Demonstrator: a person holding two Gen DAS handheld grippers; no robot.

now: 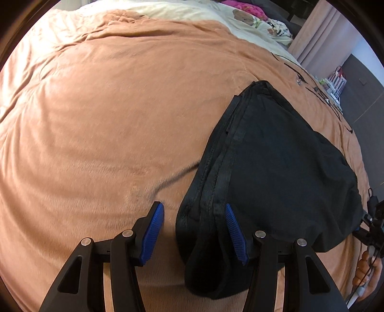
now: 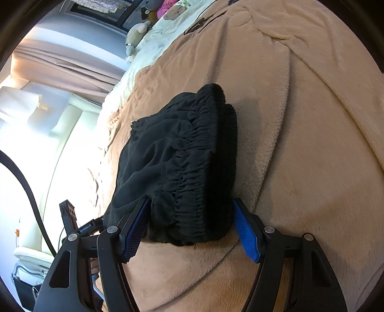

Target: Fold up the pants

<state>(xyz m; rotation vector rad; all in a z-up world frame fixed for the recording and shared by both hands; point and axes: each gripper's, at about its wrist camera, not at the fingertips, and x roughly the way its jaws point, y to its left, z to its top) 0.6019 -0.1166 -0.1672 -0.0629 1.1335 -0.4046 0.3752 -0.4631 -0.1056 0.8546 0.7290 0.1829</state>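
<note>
Black pants, folded into a thick bundle, lie on an orange-tan blanket on a bed. In the left wrist view my left gripper is open and straddles the bundle's near seamed edge. Its right pad rests against the cloth, and its left pad stands clear over bare blanket. In the right wrist view the gathered elastic waistband of the pants fills the gap of my open right gripper. One of its blue pads sits just beside the waistband edge; the other overlaps the cloth.
A cream printed sheet and plush toys lie at the head of the bed. Pink curtains and grey floor are past the bed's edge. A black cable hangs beside the bed. A hand shows at the right.
</note>
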